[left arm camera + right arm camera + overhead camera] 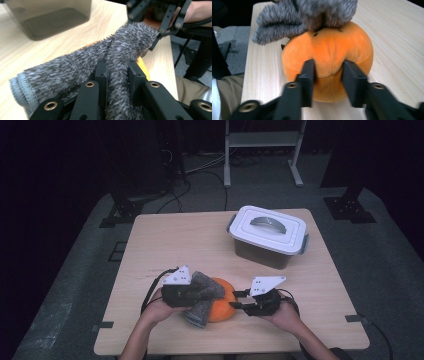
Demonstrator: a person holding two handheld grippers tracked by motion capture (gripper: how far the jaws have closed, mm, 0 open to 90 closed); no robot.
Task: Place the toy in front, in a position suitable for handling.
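Currently:
Left gripper (117, 72): grey fuzzy cloth (82, 65) is clamped, draped on the orange plush ball (328, 58).
Right gripper (328, 75): jaws are parted narrowly against the ball's side.

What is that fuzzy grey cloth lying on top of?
The grey cloth drapes over an orange plush ball resting on the wooden table. The left gripper pinches a fold of it. The ball's top, under the cloth, is hidden.

Dim lab: lone wooden table (165, 240), floor cables (200, 170), metal stand bases (350, 207).
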